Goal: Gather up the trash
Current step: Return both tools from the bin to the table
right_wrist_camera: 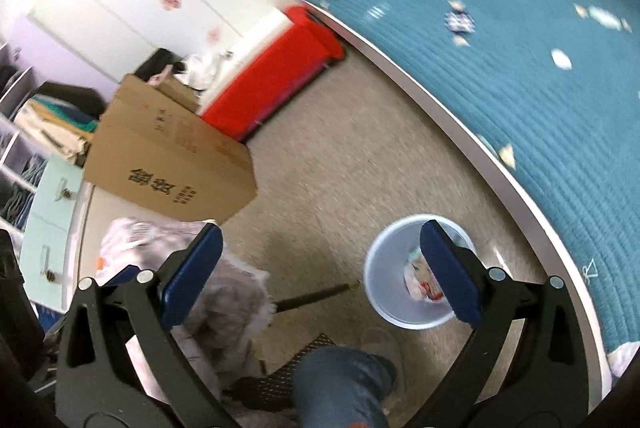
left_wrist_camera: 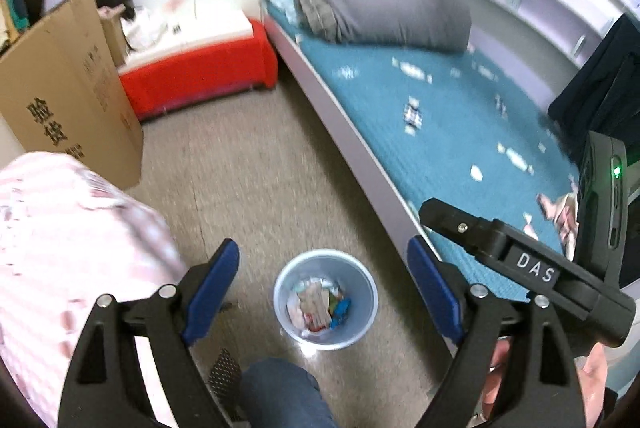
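Observation:
A pale blue waste bin (left_wrist_camera: 362, 270) stands on the carpet beside the bed and holds several wrappers (left_wrist_camera: 320, 306). It also shows in the right wrist view (right_wrist_camera: 378, 280). Several small candy wrappers (left_wrist_camera: 412, 113) lie scattered on the teal bedspread (left_wrist_camera: 400, 99); one wrapper is dark blue and white (right_wrist_camera: 460, 21). My left gripper (left_wrist_camera: 323, 282) is open and empty, hovering above the bin. My right gripper (right_wrist_camera: 320, 264) is open and empty, its right finger over the bin. The right gripper's black body (left_wrist_camera: 532, 260) shows in the left wrist view above the bed edge.
A grey pillow (left_wrist_camera: 380, 7) lies at the head of the bed. A large cardboard box (left_wrist_camera: 68, 87) and a red bench (left_wrist_camera: 200, 71) stand by the wall. A pink checked cloth bundle (left_wrist_camera: 68, 248) sits on the left. The person's jeans-clad knee (left_wrist_camera: 280, 392) is below.

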Available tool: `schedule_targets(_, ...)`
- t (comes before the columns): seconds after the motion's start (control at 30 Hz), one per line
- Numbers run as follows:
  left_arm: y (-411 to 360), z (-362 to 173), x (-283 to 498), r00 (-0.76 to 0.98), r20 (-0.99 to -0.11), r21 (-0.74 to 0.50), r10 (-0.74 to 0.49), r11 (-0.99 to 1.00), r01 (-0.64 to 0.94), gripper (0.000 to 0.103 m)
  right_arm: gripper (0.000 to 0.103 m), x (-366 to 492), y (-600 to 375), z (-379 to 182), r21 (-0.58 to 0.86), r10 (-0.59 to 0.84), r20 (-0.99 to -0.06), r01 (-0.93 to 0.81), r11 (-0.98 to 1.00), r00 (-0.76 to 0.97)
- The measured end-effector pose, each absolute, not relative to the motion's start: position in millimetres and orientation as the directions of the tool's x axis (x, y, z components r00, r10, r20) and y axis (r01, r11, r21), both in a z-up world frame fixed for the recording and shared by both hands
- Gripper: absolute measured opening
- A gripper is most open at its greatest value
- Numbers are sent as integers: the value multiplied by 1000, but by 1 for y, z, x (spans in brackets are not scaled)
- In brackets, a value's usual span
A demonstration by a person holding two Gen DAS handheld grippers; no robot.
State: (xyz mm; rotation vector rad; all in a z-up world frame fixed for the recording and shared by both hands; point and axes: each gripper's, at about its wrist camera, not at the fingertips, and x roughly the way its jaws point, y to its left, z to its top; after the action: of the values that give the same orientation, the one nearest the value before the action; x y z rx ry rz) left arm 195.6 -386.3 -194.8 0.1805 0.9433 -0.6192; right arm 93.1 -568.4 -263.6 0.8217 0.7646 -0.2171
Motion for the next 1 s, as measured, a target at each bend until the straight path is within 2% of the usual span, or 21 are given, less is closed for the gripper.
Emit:
schedule_targets(0.23, -308, -137, 174, 579, -667, -125, -469, 836, 534, 84, 97, 96, -511, -188, 552, 119, -615, 317, 771, 780)
schedule_targets(0.43, -236, -107, 163, 674, -596, -124, -436, 879, 459, 84, 97, 107, -449, -144, 520, 175, -572, 189, 833, 801)
schedule_targets(0.77, -127, -84, 149, 785, -528, -118, -322, 944, 308, 84, 97, 130, -349, -107, 455, 283, -544, -6, 890, 790)
schedule_targets(1.0, -60, -84, 145, 823, -513, -117, -245, 969, 216, 84, 97, 145, -289, -98, 407, 346, -546, -120, 906, 763)
